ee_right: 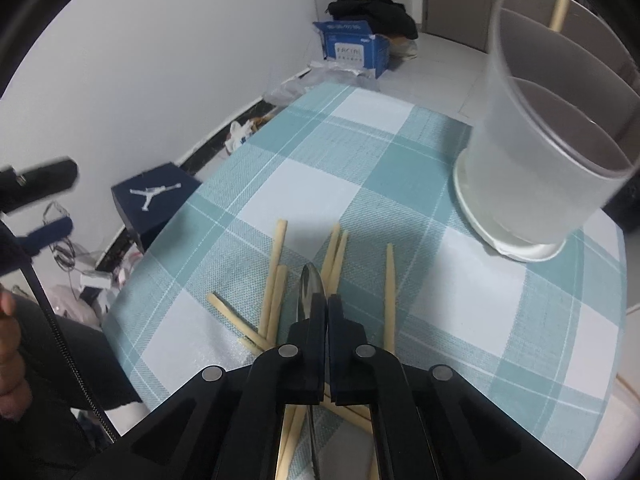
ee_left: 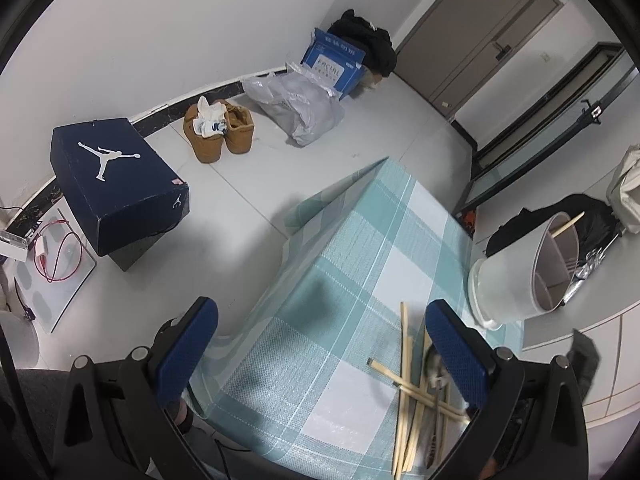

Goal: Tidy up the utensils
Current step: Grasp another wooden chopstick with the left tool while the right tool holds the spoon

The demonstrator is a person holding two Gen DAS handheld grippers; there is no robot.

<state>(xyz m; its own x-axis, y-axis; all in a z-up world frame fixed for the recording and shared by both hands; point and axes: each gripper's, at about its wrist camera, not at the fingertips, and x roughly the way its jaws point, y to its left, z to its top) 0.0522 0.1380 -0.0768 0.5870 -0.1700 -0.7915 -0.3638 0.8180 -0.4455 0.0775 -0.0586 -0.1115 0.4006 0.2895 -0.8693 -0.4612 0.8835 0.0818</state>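
1. Right hand-held gripper (ee_right: 326,300): jaws pressed together on a metal spoon (ee_right: 310,290), its bowl sticking out ahead of the tips.
2. Left hand-held gripper (ee_left: 320,344): blue pads spread wide, nothing between them.
3. Wooden chopsticks (ee_right: 276,280): loose, crossed pile on the desk (ee_right: 360,168), under and beside the spoon; checked teal-and-white cloth.
4. Frosted utensil holder (ee_right: 552,128): upright on a white base at the desk's far right, divided into compartments; one chopstick (ee_right: 560,8) stands in the rear compartment.
5. Navy shoebox (ee_left: 120,184), floor: white jumping-figure logo.
6. Blue carton (ee_left: 334,64), by the wall: reads "FACIAL".
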